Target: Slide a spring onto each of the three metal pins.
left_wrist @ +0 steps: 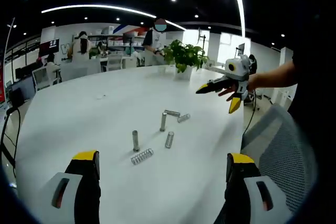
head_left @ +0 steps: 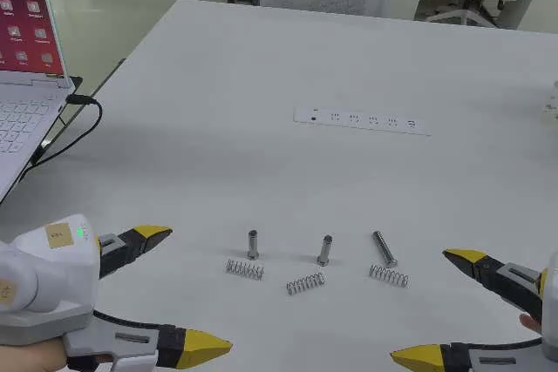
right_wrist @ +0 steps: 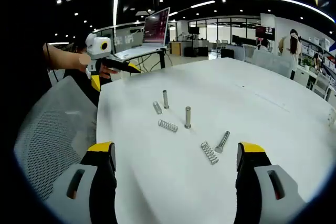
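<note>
Since the springs are small coils of thin wire, they are likely light, squashy along their length and ready to roll. Each is probably best pinched gently across the middle of the coil, leaving one end free for a pin. Over the near edge of the white worktop [head_left: 261, 67], the left claw [head_left: 192, 288] stands wide and holds nothing. The left pin [head_left: 253, 244] stands upright, with the left spring [head_left: 245, 269] lying just in front of it. The middle pin [head_left: 325, 250] is upright too, and the middle spring [head_left: 305, 283] lies near its foot. The right pin [head_left: 384, 248] lies on its side, with the right spring [head_left: 388, 276] just beside its head. The pins look stiff, smooth and slippery, and an upright one could topple at a nudge. The right claw [head_left: 427, 306] is equally wide and empty. That makes three pins and three springs, none yet threaded.
</note>
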{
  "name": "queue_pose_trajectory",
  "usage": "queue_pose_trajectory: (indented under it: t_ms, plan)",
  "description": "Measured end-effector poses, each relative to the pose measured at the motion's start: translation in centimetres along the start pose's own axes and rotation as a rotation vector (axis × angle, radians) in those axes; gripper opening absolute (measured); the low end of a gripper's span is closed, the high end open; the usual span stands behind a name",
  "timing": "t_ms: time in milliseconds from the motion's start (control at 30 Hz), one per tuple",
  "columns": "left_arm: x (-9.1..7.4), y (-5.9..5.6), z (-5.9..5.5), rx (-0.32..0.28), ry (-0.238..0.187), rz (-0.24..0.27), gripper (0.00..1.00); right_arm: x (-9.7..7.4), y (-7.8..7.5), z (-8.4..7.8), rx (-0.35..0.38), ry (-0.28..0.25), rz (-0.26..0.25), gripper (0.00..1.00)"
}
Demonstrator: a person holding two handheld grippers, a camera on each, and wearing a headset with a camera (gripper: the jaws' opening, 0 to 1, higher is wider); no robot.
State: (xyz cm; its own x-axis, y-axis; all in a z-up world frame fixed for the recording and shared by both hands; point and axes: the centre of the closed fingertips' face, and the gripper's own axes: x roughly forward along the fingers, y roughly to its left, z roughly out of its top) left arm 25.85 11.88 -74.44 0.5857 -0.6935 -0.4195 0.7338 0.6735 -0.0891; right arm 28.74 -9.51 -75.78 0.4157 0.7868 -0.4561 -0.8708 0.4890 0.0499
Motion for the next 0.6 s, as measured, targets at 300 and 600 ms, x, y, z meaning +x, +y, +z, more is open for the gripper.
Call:
queue_pose_trajectory:
  t_ms: [300, 600]
  plan:
    - [-0.08, 0.15, 0.41, 0.01, -0.011, 0.001, 0.98, -0.27, -0.53, 0.14, 0.002, -0.01, -0.02, 0.92]
    - [-0.17, 0.2, 0.43, 0.011, -0.013, 0.002, 0.98, -0.09, -0.1, 0.11, -0.017, 0.002, -0.003, 0.93]
